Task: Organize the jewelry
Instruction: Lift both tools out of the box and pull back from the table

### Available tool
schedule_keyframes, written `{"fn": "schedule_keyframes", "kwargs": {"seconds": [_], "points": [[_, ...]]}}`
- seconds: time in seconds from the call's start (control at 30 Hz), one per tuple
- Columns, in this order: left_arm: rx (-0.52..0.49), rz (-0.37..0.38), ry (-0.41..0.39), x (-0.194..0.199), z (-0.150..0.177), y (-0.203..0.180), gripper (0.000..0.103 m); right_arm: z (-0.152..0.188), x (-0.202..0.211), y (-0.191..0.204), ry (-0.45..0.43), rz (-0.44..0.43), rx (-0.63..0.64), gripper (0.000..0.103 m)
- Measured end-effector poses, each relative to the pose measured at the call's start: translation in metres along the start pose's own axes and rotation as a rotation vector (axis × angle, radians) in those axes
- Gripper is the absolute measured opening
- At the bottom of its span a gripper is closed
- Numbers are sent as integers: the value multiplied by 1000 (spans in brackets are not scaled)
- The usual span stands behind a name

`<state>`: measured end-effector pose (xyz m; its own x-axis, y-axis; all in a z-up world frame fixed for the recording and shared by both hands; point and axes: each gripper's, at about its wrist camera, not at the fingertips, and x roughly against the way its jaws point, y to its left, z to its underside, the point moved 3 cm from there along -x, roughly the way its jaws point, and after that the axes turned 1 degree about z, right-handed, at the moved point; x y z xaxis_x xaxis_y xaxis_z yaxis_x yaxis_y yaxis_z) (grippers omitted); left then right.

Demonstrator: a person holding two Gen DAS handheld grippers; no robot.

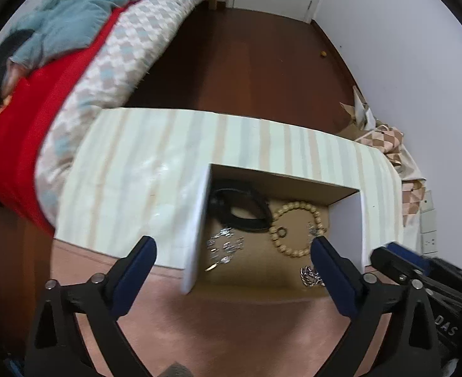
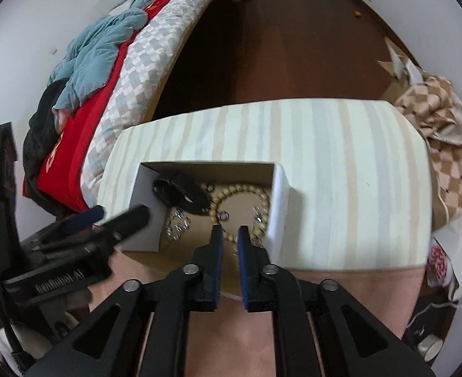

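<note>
An open cardboard box [image 1: 196, 220] [image 2: 281, 194] with white side flaps stands on a striped table [image 1: 155, 157] [image 2: 341, 172]. Inside lie a black bracelet [image 1: 240, 207] [image 2: 184, 193], a beige bead bracelet [image 1: 297, 229] [image 2: 240, 194], silver chains [image 1: 224, 248] [image 2: 176, 224], a small dark ring [image 1: 282, 232] [image 2: 223, 216] and a silver chain piece [image 1: 309, 276]. My left gripper [image 1: 232, 245] is wide open and empty, straddling the box's near left flap. My right gripper [image 2: 230, 231] is nearly closed with a narrow gap, empty, tips over the box's near edge above the beads.
A bed [image 1: 74, 62] [image 2: 121, 62] with red, checked and blue bedding lies to the left. Dark wooden floor [image 1: 262, 62] stretches beyond the table. Checked cloth and cardboard [image 2: 435, 125] pile up at the right by the wall. A pink surface [image 1: 231, 330] lies under the box's near side.
</note>
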<state>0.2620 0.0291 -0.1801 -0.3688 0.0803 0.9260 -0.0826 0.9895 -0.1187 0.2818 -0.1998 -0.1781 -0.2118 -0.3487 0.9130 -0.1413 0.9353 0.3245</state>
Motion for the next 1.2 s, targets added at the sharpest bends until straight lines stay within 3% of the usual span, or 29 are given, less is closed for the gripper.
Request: {"fn": "schedule_keyframes", "kwargs": {"seconds": [0.07, 0.27, 0.4, 0.5, 0.8, 1.2], "points": [[-18, -45, -25, 7, 8, 3, 102, 11, 6, 0, -19, 59, 9, 56], [-42, -119, -72, 30, 36, 9, 102, 39, 27, 8, -85, 258, 50, 97], [-39, -130, -108, 55, 49, 13, 102, 55, 51, 14, -141, 342, 47, 100], [-41, -128, -142, 78, 58, 11, 102, 66, 78, 23, -190, 358, 47, 101], [-49, -145, -306, 174, 91, 0, 102, 106, 167, 49, -341, 357, 52, 101], [-53, -117, -392, 254, 129, -8, 102, 163, 277, 76, -494, 366, 74, 101]]}}
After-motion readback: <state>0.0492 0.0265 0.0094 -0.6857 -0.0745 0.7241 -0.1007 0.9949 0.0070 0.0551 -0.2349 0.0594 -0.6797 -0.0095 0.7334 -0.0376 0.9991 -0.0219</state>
